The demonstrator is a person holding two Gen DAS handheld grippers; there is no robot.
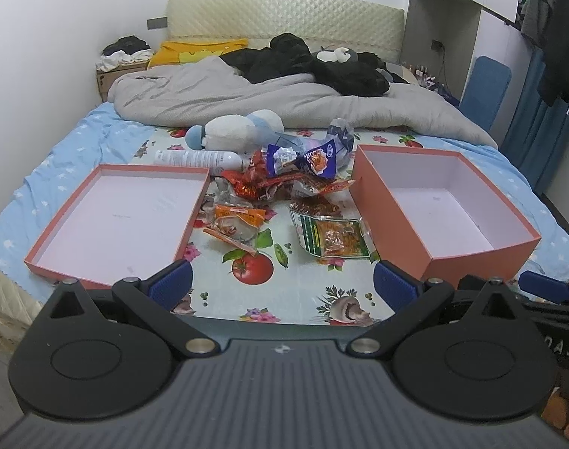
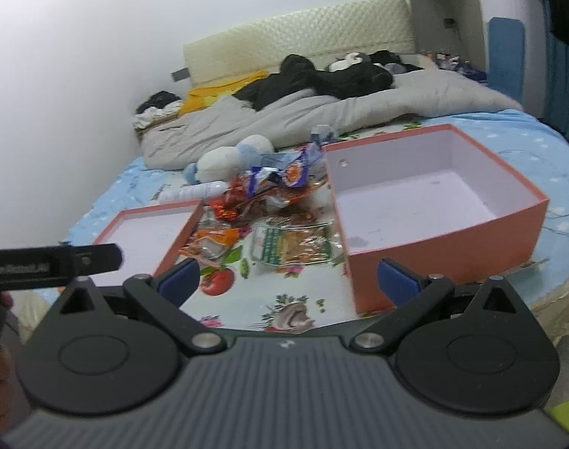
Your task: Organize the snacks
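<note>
A pile of snack packets [image 1: 284, 179] lies on a floral cloth on the bed, between a shallow orange lid [image 1: 119, 220] on the left and a deep orange box [image 1: 445, 205] on the right; both are empty. A green and orange packet [image 1: 331, 237] lies nearest, with an orange packet [image 1: 235, 224] to its left. My left gripper [image 1: 282, 284] is open and empty, above the near edge of the cloth. My right gripper [image 2: 288, 278] is open and empty, close to the near wall of the deep box [image 2: 434, 202]. The pile [image 2: 269, 194] and the lid [image 2: 149, 232] also show in the right wrist view.
A white and blue plush toy [image 1: 235, 131] and a white bottle [image 1: 198, 158] lie behind the pile. A grey duvet [image 1: 284, 101] and dark clothes cover the far half of the bed. The left gripper's body [image 2: 52, 262] shows at the left of the right wrist view.
</note>
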